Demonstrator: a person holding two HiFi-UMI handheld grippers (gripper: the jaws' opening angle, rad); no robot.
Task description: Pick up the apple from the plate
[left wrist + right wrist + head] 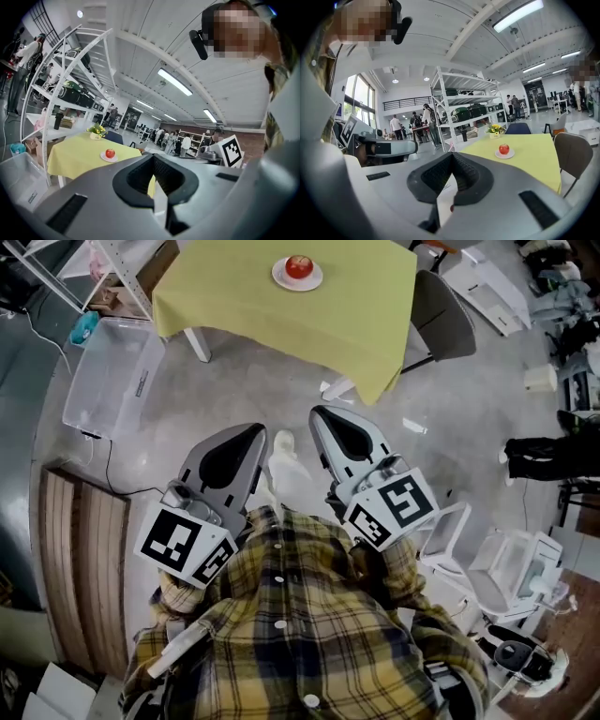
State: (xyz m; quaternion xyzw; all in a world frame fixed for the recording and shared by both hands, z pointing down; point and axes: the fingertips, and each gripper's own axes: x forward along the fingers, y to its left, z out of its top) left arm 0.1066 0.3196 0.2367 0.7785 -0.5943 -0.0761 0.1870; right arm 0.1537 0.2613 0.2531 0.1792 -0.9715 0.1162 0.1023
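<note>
yellow cloth covers the table (281, 324), and the red apple (298, 266) sits on a small white plate (277, 277) near the table's far edge in the head view, well apart from both grippers. the left gripper (253, 431) and the right gripper (320, 414) are held side by side in front of a plaid shirt (300, 624), over the grey floor (234, 395), both pointing toward the table. each one's jaws are pressed together with nothing between them. a grey chair (442, 313) stands at the table's right side and a clear plastic bin (111, 371) lies on the floor to its left. in the right gripper view a pot of yellow flowers (495, 129) stands on the cloth beyond the plate, with a white shelving rack (457, 101) behind it
</note>
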